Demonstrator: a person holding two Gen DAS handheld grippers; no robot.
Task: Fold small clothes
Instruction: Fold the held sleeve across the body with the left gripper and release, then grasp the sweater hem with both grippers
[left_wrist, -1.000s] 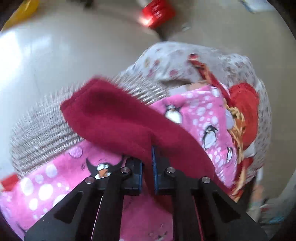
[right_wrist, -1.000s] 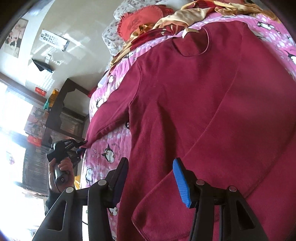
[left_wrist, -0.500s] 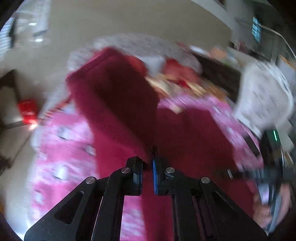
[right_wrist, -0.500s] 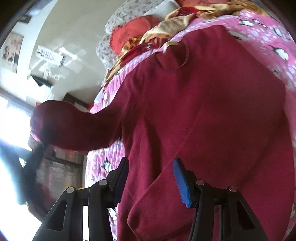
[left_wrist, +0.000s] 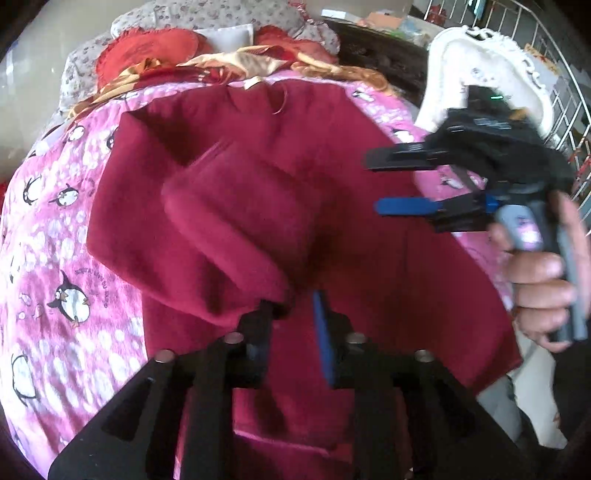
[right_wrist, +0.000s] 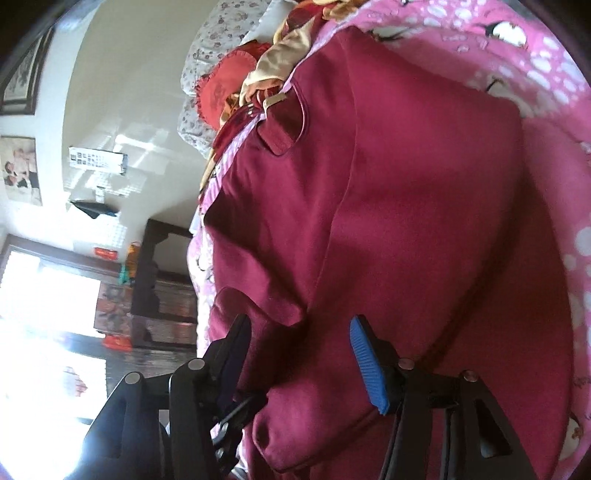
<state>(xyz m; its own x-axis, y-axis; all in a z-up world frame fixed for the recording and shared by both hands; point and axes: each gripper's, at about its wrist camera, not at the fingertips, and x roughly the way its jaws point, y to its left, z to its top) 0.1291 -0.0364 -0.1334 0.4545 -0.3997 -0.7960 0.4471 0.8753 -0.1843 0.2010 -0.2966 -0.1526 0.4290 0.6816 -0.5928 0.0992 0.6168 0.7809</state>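
Note:
A maroon sweater (left_wrist: 332, 155) lies spread flat on a pink penguin blanket (left_wrist: 55, 221), collar at the far end. One of its sleeves (left_wrist: 221, 229) is folded across the body, its cuff end resting against the left finger of my left gripper (left_wrist: 293, 310). That gripper's jaws are opening, and a gap shows between the pads. At the right, a hand (left_wrist: 535, 280) holds my right gripper (left_wrist: 375, 182) over the sweater's edge. In the right wrist view the right gripper (right_wrist: 299, 325) hangs above the sweater (right_wrist: 406, 184); its jaws are opening, with sleeve cloth below them and nothing pinched.
Red cushions (left_wrist: 147, 48) and floral pillows lie with crumpled gold cloth at the head of the bed. A white ornate chair back (left_wrist: 480, 55) and a metal rack stand at the right. A dark cabinet (right_wrist: 159, 277) stands beside the bed near a bright window.
My left gripper carried the sleeve from the bed's side across onto the sweater's body, and its jaws have parted. The right gripper's jaws have widened and it has moved closer over the cloth.

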